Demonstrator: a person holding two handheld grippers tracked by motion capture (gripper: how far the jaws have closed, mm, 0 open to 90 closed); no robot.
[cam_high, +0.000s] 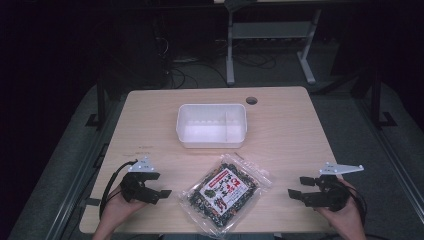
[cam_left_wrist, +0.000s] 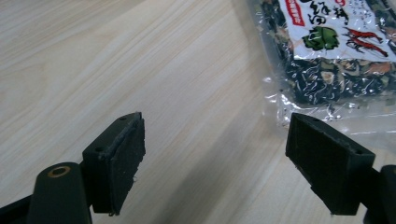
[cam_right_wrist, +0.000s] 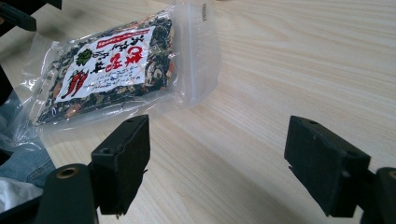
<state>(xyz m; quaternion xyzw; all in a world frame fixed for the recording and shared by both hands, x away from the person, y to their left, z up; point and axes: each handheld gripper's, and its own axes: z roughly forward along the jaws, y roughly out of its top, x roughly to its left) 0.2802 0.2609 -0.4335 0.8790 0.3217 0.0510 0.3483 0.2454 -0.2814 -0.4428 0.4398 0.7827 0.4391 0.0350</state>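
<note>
Two grippers rest low at the near edge of the wooden table (cam_high: 300, 130), one on each side of a clear plastic packet (cam_high: 226, 192) of dried, dark green food with a red and white label. The packet lies flat and slanted, near the front edge and roughly midway between the hands. Farther back, at the middle of the table, stands a white plastic bin (cam_high: 211, 125); it looks empty, with a thin divider toward its right end.

The left gripper (cam_high: 159, 194) sits left of the packet with its jaws spread wide and nothing between them. In the left gripper view the packet's crinkled clear edge (cam_left_wrist: 327, 60) lies just beyond the right-hand jaw, not touching it. The right gripper (cam_high: 295, 194) is well apart from the packet on the right side, jaws likewise wide and bare; in the right gripper view the packet (cam_right_wrist: 116, 65) lies ahead and to the left.

Judging by the layout, the work is at its very start: the reach for the packet, most likely to put it in the bin. The left gripper is closer, so the next move probably calls for sliding one jaw under the packet's thin sealed border and pinching it. The film looks slippery and floppy, so the hold should be well in from the rim.
</note>
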